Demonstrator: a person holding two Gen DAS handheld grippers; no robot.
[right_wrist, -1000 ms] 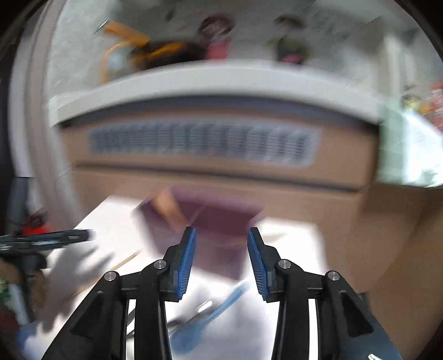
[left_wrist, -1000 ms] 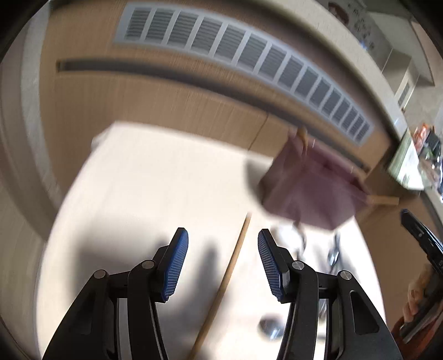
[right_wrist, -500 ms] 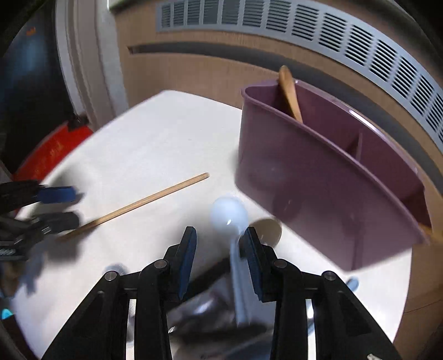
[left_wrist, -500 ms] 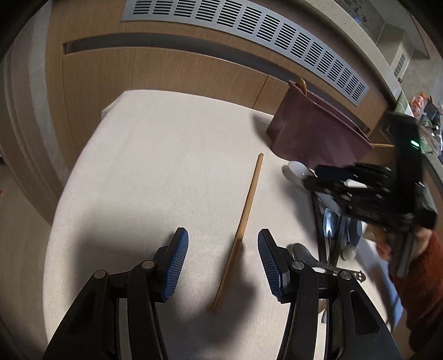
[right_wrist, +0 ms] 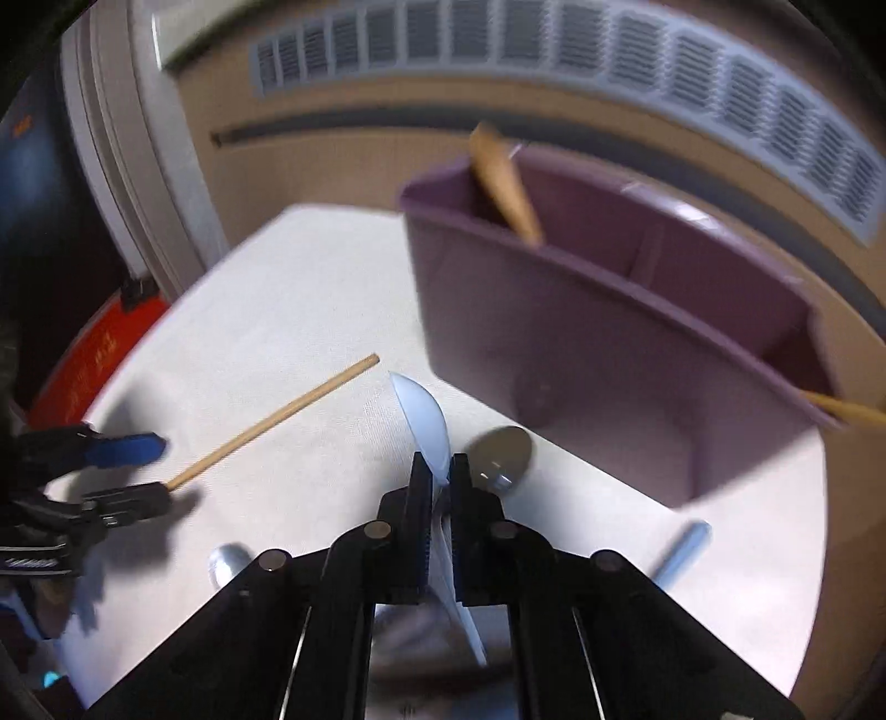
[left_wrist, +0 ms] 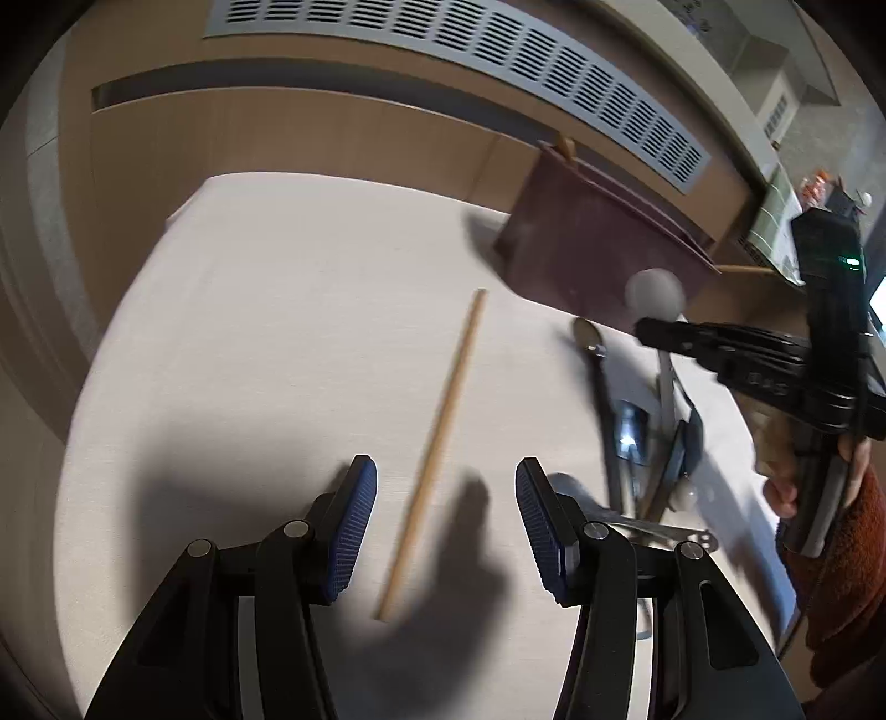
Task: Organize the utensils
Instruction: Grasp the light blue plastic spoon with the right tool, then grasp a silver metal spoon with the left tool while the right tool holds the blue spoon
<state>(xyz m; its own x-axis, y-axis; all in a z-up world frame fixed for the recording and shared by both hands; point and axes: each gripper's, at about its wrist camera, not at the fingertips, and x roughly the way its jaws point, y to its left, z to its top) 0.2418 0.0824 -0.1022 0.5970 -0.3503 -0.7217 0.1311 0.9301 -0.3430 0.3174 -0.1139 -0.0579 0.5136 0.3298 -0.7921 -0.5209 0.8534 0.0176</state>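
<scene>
My right gripper is shut on a pale blue plastic spoon, lifted off the table, bowl pointing toward the purple utensil caddy. In the left wrist view this gripper holds the spoon up beside the caddy. My left gripper is open, low over the table, its fingers either side of a wooden chopstick. That chopstick lies flat. A wooden utensil stands in the caddy's left compartment.
A pile of metal spoons and dark utensils lies on the round white table right of the chopstick. A metal spoon and a blue handle lie near the caddy. A wooden cabinet with a vent stands behind.
My right gripper has shut on the pale blue spoon and lifted it off the table. My left gripper has stayed open, astride the chopstick.
</scene>
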